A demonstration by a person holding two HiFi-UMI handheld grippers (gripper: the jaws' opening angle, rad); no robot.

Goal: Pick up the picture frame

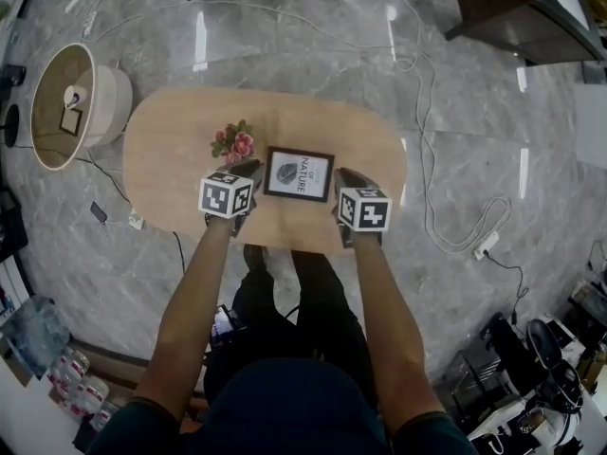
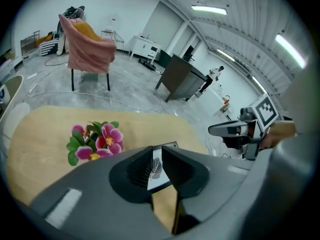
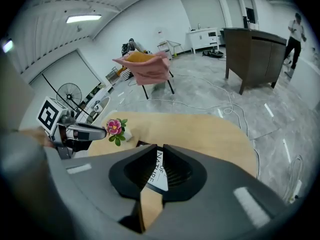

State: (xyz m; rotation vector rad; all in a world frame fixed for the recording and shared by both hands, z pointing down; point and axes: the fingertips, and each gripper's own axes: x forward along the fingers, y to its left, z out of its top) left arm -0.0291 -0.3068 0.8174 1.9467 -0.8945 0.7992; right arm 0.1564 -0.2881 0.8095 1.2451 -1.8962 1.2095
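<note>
A: What kind of premises?
B: A large test hall or lab, not a home. Noted: bare polished stone floor (image 1: 313, 64), loose cables (image 1: 408, 63) trailing across it, a power strip (image 1: 486, 245) lying in the open, strip lights (image 2: 209, 9) on a panelled ceiling (image 2: 240, 31), a standing fan (image 3: 70, 94) by the wall (image 3: 130, 19).

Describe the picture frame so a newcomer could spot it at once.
Find the oval wooden table on the grey floor. At its middle sits the picture frame: dark border, white print, rectangular, unlike the pink flowers beside it.
</note>
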